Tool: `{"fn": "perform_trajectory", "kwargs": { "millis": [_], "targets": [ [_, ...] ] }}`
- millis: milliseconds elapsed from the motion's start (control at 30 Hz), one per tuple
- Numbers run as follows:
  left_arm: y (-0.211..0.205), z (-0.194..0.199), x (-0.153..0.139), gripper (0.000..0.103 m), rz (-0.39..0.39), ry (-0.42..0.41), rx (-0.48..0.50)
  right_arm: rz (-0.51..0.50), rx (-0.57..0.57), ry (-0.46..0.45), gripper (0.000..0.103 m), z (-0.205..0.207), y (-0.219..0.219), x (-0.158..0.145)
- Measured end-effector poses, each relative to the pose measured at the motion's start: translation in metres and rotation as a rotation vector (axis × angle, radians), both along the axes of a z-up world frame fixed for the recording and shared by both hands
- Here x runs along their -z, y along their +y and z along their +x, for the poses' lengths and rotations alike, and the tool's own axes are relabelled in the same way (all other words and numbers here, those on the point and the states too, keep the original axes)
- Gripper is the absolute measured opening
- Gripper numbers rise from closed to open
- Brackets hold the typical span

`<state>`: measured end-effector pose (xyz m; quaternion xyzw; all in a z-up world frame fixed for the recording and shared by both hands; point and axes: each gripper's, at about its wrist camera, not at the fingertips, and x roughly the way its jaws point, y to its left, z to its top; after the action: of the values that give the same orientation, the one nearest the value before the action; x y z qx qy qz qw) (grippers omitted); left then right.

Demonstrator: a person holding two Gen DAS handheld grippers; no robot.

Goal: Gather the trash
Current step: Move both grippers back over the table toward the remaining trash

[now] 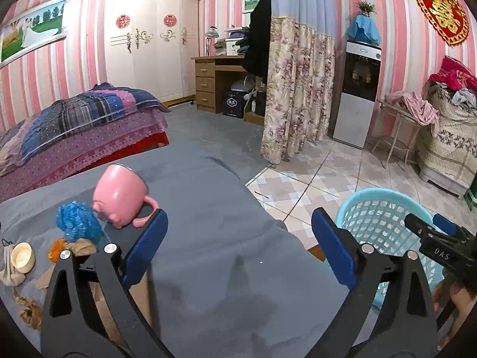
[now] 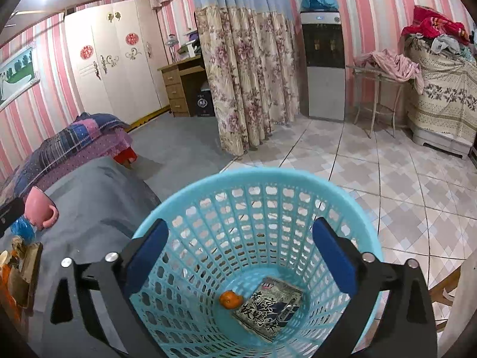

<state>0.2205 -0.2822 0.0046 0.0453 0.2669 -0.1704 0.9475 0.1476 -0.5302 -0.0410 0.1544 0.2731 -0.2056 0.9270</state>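
A light blue mesh basket (image 2: 208, 185) stands on the floor beside the grey-covered table (image 1: 208, 238); it also shows in the left wrist view (image 1: 384, 208). Inside lie a dark printed snack packet (image 2: 269, 310) and a piece of orange peel (image 2: 230, 299). My right gripper (image 2: 238, 262) is open and empty above the basket mouth. My left gripper (image 1: 238, 250) is open and empty above the table. On the table's left lie a crumpled blue wrapper (image 1: 78, 221), orange peel (image 1: 56, 250), brown paper scraps (image 1: 29, 313) and a pink mug (image 1: 119, 197) on its side.
A small cream cup (image 1: 21, 256) sits on a white bag at the table's left edge. A bed (image 1: 74, 131) stands behind the table. A floral curtain (image 1: 295, 89), a water dispenser (image 1: 357, 89) and a small glass table (image 1: 399, 131) stand further back on the tiled floor.
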Motion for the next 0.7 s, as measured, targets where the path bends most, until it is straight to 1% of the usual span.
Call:
{"fn": "perform_trajectory", "kwargs": {
  "millis": [167, 333, 467, 567, 700],
  "targets": [
    [0.015, -0.011, -0.012, 0.095, -0.009, -0.019, -0.016, -0.066, -0.004, -0.015, 0.097, -0.003, 0.015, -0.019],
    [0.038, -0.029, -0.023, 0.097, -0.014, -0.039, -0.045, -0.093, -0.023, -0.053, 0.098, -0.013, 0.035, -0.040],
    [0.064, -0.043, -0.028, 0.097, -0.019, -0.045, -0.071, -0.084, -0.037, -0.079, 0.098, -0.021, 0.060, -0.052],
    [0.087, -0.055, -0.031, 0.097, -0.022, -0.050, -0.102, -0.094, -0.064, -0.081, 0.098, -0.024, 0.082, -0.057],
    [0.120, -0.068, -0.030, 0.097, -0.067, -0.019, -0.131, -0.132, -0.122, -0.069, 0.098, -0.026, 0.119, -0.061]
  ]
}}
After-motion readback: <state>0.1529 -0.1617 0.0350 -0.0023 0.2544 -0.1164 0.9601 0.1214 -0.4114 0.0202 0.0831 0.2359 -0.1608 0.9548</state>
